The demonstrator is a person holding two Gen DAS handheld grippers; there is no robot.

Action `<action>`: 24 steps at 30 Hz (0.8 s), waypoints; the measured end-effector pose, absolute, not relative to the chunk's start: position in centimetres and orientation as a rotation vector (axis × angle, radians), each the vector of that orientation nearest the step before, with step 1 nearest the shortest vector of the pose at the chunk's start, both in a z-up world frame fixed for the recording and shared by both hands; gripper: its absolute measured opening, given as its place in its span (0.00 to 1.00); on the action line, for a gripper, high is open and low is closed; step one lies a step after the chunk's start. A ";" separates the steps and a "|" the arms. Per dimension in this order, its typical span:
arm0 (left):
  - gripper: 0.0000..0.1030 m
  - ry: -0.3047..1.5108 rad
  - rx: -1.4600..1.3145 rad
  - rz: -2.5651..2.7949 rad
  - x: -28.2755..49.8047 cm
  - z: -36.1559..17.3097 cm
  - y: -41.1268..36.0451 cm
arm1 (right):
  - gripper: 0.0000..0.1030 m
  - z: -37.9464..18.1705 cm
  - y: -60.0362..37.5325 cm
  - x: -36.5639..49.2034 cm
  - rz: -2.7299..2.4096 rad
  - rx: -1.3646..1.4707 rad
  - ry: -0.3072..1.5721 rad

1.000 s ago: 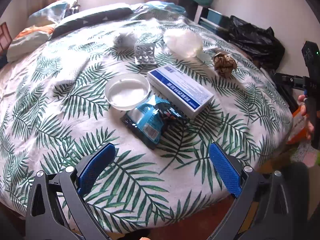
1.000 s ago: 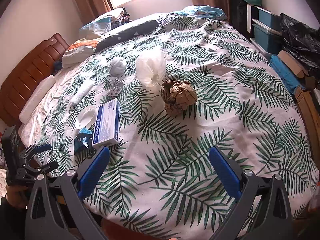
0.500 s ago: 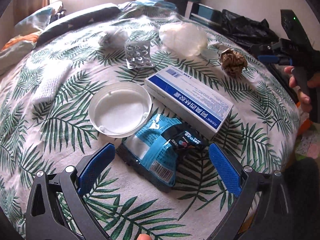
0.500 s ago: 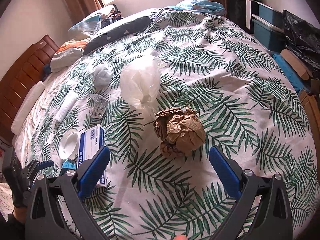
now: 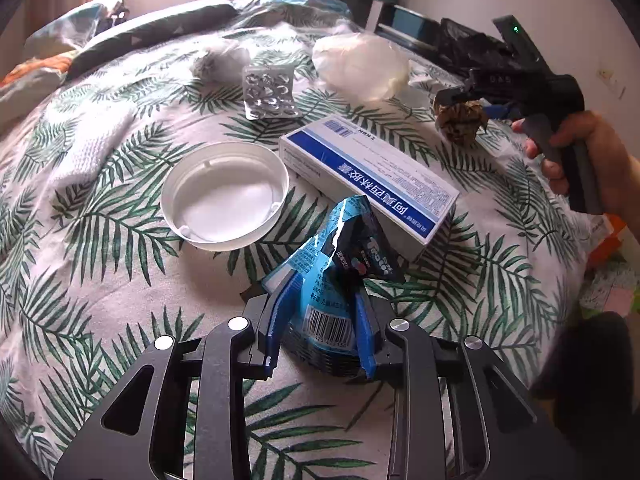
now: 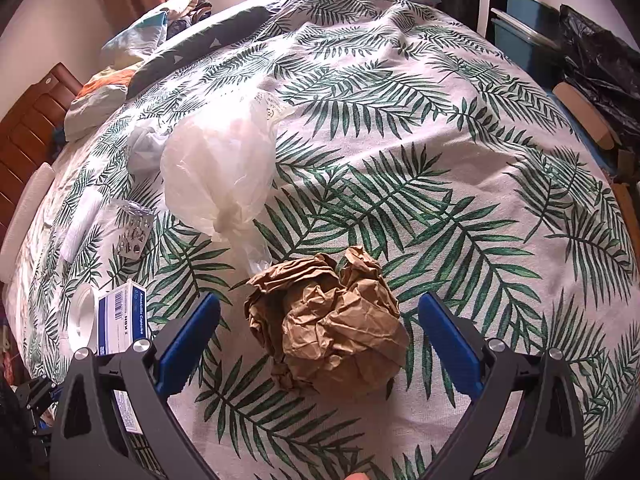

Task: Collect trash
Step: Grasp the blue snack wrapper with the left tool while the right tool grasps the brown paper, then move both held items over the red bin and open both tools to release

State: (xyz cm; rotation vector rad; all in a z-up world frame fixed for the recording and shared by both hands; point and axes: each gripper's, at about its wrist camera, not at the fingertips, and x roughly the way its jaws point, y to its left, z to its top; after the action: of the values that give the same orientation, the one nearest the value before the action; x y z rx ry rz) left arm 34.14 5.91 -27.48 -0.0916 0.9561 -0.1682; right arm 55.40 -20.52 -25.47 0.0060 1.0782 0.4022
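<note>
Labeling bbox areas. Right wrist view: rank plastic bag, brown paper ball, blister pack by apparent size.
1. plastic bag and brown paper ball: look alike; the ball lies nearer the camera, so unranked.
2. blister pack: clearly smallest.

On my right wrist view, the blue and white medicine box [image 6: 122,318] reads "Amoxicillin Capsules" along its blue band, with a barcode on the white end and some small print beside it that I cannot make out. From the left wrist view the same box shows large white Chinese characters on the blue stripe, upside down to me, and a barcode at its far end. The blue snack wrapper [image 5: 334,280] carries a barcode with digits too small to read, plus a white logo I cannot decipher.
</note>
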 end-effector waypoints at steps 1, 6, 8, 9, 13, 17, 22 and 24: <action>0.28 0.949 -0.115 -0.167 33.6 -27.1 6.0 | 0.93 -25.7 -20.5 55.6 0.403 0.005 1.088; 0.28 0.916 -0.198 -0.191 30.5 -24.9 5.5 | 0.62 -27.0 -20.1 55.9 0.416 0.007 1.157; 0.27 0.899 -0.221 -0.192 29.1 -24.0 5.2 | 0.53 -26.7 -20.4 55.7 0.422 0.031 1.156; 0.26 0.890 -0.232 -0.189 28.4 -23.6 5.1 | 0.52 -26.3 -20.6 55.4 0.430 0.049 1.154; 0.24 0.864 -0.315 -0.190 25.9 -22.0 5.4 | 0.49 -22.9 -21.5 52.6 0.471 0.054 1.065; 0.23 0.850 -0.358 -0.191 23.0 -20.3 5.2 | 0.49 -18.1 -22.6 47.4 0.561 0.048 0.965; 0.22 0.853 -0.356 -0.190 18.9 -18.4 4.1 | 0.49 -12.6 -24.4 38.9 0.687 0.036 0.854; 0.22 0.863 -0.367 -0.201 17.2 -18.0 3.6 | 0.49 -11.5 -25.1 35.6 0.730 0.025 0.837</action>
State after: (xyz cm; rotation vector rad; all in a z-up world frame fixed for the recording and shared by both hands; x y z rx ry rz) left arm 17.20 3.60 -17.99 -0.3665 0.8628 -0.2013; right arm 35.58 -25.14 -11.45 0.0249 0.8375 0.7303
